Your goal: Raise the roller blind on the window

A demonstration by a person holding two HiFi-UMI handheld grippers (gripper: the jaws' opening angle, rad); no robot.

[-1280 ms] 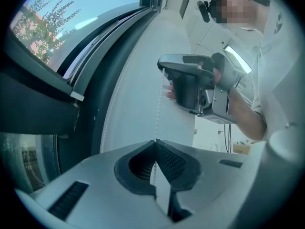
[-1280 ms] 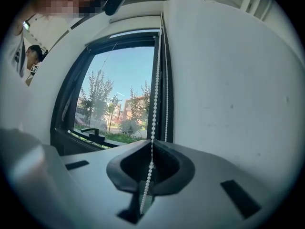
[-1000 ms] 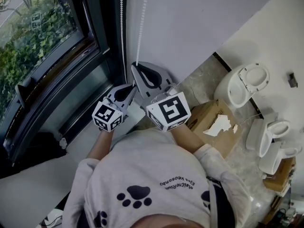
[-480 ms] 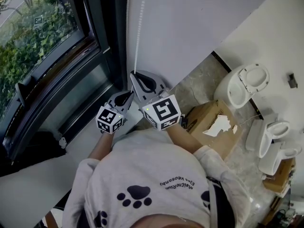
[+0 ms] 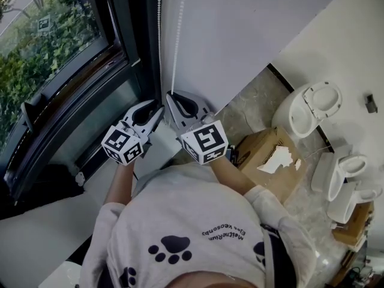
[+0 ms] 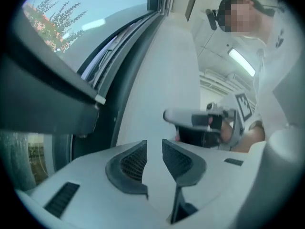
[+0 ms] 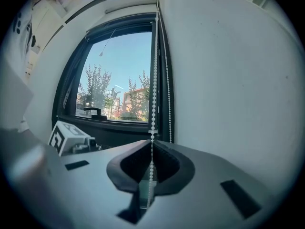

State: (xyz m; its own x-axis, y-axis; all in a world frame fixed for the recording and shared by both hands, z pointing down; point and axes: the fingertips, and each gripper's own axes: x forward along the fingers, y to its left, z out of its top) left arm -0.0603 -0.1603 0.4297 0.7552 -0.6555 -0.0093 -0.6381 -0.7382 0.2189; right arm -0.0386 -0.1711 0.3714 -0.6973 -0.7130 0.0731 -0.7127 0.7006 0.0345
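The white bead chain of the blind hangs in two strands beside the dark window frame. My right gripper is shut on the right strand, and the beads run down between its closed jaws. My left gripper is just left of it, tips pointing up at the frame. Its jaws are opening and nothing is between them. The other strand hangs free above it. The blind's fabric is not in view.
A white wall rises right of the chain. The window sill lies under my left arm. On the floor at the right are an open cardboard box and several white toilets. A handle sticks out from the window frame.
My left gripper has shifted left and its tips have risen toward the window frame. The right gripper has sunk slightly along the chain and stays closed on it.
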